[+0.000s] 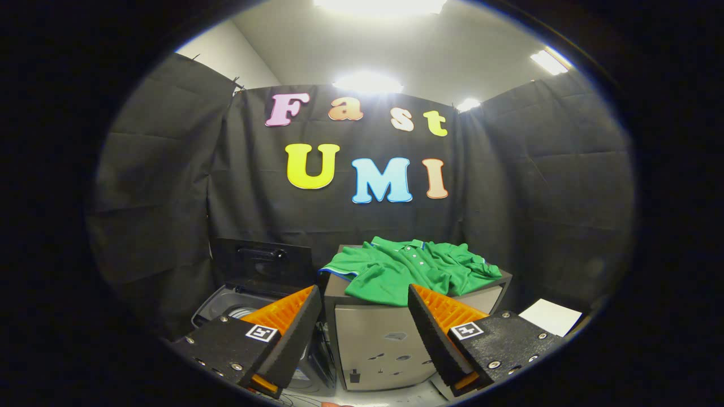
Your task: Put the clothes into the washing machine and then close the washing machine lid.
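A green polo shirt point(408, 268) lies crumpled on top of a grey box-like cabinet point(373, 345), just beyond and between my fingers. To the cabinet's left stands the washing machine point(226, 308) with its dark lid point(263, 263) raised upright, the drum opening partly showing behind my left finger. My gripper point(365, 297) is open, its orange-and-black fingers point(294, 316) spread wide apart with nothing between them, still short of the shirt.
A white sheet point(551, 316) lies on a surface to the right of the cabinet, past my right finger. Black cloth walls close the booth on all sides behind the machine and cabinet.
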A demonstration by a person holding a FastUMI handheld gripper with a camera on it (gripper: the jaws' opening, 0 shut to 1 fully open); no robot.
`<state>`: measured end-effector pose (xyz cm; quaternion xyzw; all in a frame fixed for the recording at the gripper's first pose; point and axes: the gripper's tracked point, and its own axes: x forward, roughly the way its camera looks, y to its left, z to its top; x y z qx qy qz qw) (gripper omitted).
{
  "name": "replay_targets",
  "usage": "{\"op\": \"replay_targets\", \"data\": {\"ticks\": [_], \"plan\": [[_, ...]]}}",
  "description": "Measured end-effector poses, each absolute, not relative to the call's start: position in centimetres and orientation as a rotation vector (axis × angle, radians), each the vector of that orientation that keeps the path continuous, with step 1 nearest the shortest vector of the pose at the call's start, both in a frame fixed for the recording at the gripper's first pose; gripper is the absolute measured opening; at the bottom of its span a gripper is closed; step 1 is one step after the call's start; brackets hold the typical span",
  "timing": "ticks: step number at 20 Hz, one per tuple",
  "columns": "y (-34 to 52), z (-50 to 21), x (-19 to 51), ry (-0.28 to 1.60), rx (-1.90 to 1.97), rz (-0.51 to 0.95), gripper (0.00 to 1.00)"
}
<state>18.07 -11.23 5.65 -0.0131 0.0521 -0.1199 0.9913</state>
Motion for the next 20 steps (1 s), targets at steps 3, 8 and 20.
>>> {"op": "replay_targets", "data": {"ticks": [3, 8, 20], "plan": [[-14.9, 5.5, 20.8, 0.149, -0.011, -0.290, 0.95], [-20.4, 4.2, 24.6, 0.276, 0.011, -0.355, 0.96], [-27.2, 0.4, 34.5, 0.555, 0.100, -0.321, 0.95]]}}
